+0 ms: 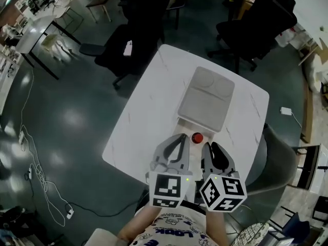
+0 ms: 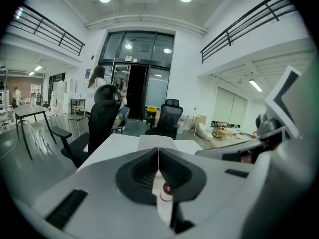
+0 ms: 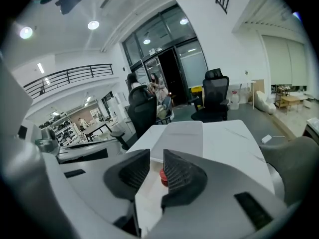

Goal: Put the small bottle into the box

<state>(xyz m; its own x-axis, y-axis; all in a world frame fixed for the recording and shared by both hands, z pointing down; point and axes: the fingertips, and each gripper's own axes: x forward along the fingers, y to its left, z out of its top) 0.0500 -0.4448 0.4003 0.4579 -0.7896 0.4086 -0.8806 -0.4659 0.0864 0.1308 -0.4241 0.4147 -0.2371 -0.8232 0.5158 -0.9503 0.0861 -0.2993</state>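
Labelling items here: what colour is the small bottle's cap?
Red. The cap shows best in the head view.

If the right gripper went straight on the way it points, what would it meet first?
Probably the bottle, standing just beyond the right gripper's tips, about in line with the gap between them. The box lies behind it. Depth is unclear.

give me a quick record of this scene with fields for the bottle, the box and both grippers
table: white
box: grey, on the table beyond the bottle
small bottle: red cap, upright on the table just short of the box, not in it
left gripper: jaws together, empty, left of the bottle
right gripper: jaws a narrow gap apart, gripping nothing, right of the bottle
task state: bottle not yet boxed
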